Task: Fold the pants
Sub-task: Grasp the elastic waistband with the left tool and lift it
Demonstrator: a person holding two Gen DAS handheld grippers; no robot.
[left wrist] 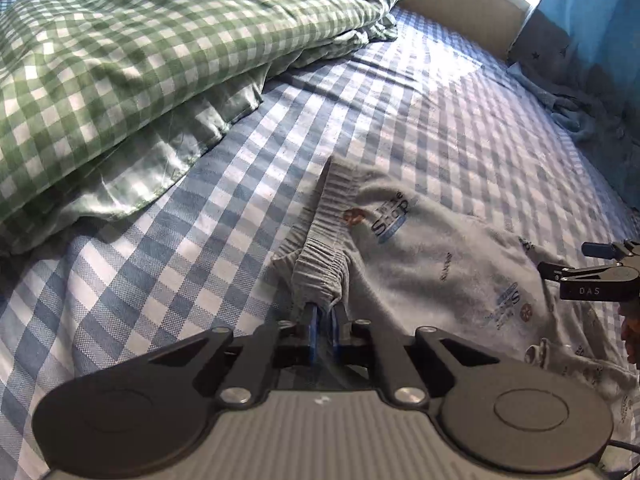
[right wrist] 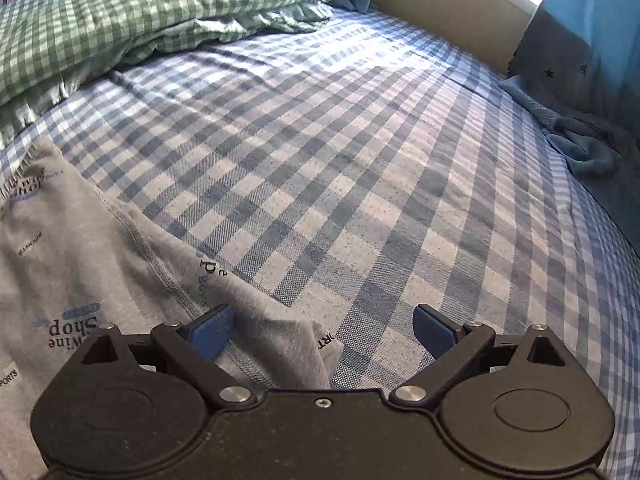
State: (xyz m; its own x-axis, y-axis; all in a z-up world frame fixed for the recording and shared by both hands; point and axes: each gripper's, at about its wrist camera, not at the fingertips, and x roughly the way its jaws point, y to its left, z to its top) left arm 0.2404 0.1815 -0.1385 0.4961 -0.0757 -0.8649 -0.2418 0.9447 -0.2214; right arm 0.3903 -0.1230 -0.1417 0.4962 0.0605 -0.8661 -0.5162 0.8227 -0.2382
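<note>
Grey printed pants (left wrist: 440,256) lie spread on a blue-and-white checked bed sheet (left wrist: 180,248). My left gripper (left wrist: 325,314) is shut on the bunched elastic waistband (left wrist: 320,272), its blue pads pinching the gathered cloth. In the right wrist view the pants (right wrist: 80,264) fill the lower left, with a folded corner of fabric (right wrist: 288,344) lying between the wide-apart blue pads. My right gripper (right wrist: 323,328) is open over that corner; the left pad (right wrist: 212,330) rests on the cloth, the right pad (right wrist: 434,330) over bare sheet. The right gripper's black frame (left wrist: 596,276) shows at the left view's right edge.
A green-checked duvet (left wrist: 140,60) is heaped at the back left. A beige headboard (right wrist: 440,4) runs along the back, and a blue star-print pillow (right wrist: 588,52) with crumpled blue cloth (right wrist: 584,148) sits at the right. Bare sheet (right wrist: 360,160) stretches beyond the pants.
</note>
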